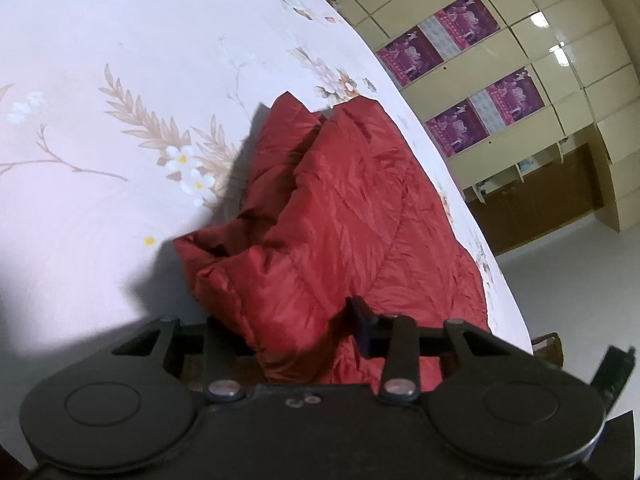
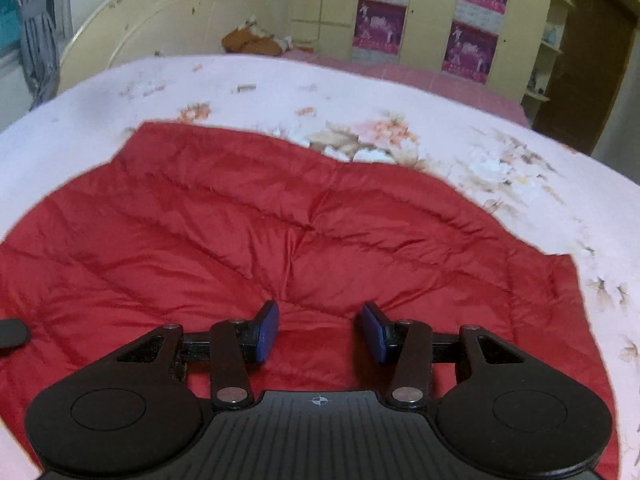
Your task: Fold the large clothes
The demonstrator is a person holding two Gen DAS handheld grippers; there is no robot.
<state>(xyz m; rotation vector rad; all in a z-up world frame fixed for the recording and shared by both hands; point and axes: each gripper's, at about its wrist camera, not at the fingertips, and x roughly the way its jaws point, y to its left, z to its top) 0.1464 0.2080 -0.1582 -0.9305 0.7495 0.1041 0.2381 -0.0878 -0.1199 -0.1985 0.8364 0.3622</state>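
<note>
The left gripper is clamped on a bunched fold of the red quilted jacket, the fabric filling the space between its fingers. The right gripper hovers wide apart over the same jacket, which lies spread on the bed. Beneath it is a pale floral bedsheet, with a pink cover farther back. Beyond stand a cream headboard, yellow cabinets with purple posters, and a brown door.
</note>
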